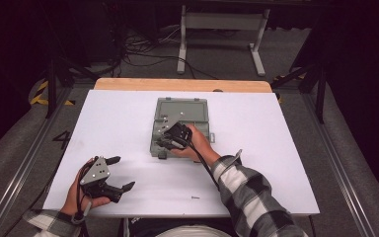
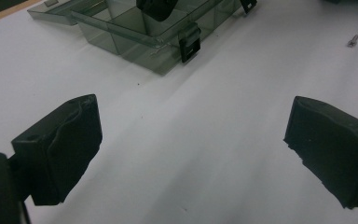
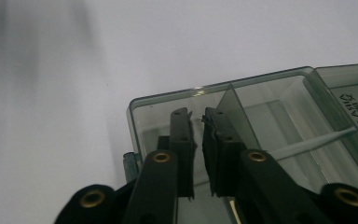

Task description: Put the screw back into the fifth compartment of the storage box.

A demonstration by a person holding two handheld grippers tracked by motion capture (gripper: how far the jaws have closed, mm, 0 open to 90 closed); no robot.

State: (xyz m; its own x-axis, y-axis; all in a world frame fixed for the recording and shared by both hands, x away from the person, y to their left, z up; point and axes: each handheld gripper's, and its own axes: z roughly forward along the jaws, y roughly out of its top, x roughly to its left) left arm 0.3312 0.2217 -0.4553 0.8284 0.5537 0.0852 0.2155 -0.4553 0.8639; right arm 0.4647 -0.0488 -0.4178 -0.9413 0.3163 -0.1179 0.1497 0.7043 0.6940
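White table (image 2: 177,140): stray screw (image 2: 352,40) beside box (image 2: 135,28)

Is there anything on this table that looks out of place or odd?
Yes: one small screw lies loose on the white table, apart from the open compartment box, near the table's front edge. The right claw is inside a box compartment; the left claw is open above bare table.
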